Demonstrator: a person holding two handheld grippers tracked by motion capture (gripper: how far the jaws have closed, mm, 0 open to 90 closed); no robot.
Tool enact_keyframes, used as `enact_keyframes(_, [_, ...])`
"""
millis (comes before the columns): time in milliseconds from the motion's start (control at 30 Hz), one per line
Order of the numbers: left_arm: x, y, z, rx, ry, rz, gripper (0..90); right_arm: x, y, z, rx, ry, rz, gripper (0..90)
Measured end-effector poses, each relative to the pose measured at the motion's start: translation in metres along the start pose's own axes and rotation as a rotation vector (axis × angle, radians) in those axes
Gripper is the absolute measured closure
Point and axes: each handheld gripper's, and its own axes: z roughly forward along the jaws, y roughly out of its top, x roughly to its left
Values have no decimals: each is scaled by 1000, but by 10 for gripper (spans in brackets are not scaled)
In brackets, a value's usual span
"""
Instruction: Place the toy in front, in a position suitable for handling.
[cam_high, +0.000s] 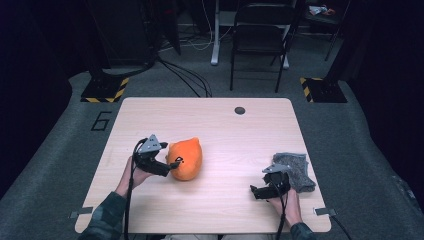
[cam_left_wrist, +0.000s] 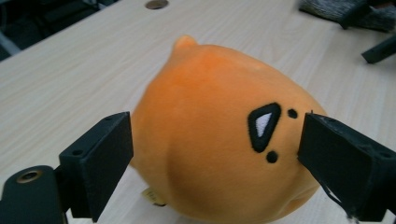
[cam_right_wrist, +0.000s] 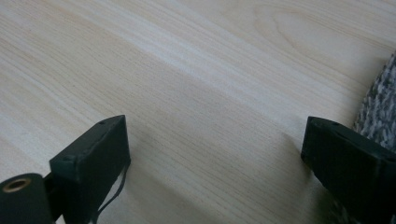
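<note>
Orange plush (cam_high: 186, 159) lies left of the table (cam_high: 220, 125) centre, nearer the near edge than the far. Left gripper (cam_high: 169, 165) comes at it from the left edge side, jaws spread either side of the plush; whether the pads touch it can't be told. Left hand (cam_high: 134, 172) grips the body, forearm coming in from the near-left corner.

Left gripper view adds what the high view misses: stitched black eye and dots on the plush (cam_left_wrist: 219, 140), a small tag underneath, grey cloth (cam_left_wrist: 336, 11) far off.

Right gripper (cam_high: 256, 191) sits near the near-right corner, pointing left, jaws spread with nothing between. Right hand (cam_high: 282, 200) holds it low over the table, grey cloth (cam_high: 295, 170) just beside. Right gripper view: bare wood between the jaws, cloth (cam_right_wrist: 380, 107) edge at the right jaw.
</note>
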Motion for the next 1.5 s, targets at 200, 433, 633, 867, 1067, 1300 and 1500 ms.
enact_keyframes(200, [-7, -3, 19, 29, -46, 10, 196, -1, 0, 0, 9, -2, 15, 51])
enact_keyframes(433, [-16, -10, 29, 40, -15, 17, 363, -3, 0, 0, 10, -13, 19, 47])
enact_keyframes(633, [-22, -11, 31, 41, 26, 15, 502, -3, -2, 0, 0, -13, 21, 46])
enact_keyframes(867, [-26, -12, 30, 24, 64, 9, 615, -3, -3, 0, -13, -7, 19, 41])
enact_keyframes(1067, [-31, -10, 29, 15, 97, 27, 656, -4, -3, 0, -20, -7, 13, 40])
enact_keyframes(1300, [-31, -7, 24, -16, 121, 7, 673, -4, -3, 0, -21, -8, 13, 40])
enact_keyframes(1500, [-29, -4, 22, -38, 146, -18, 679, -4, -4, 0, -24, -5, 13, 40])
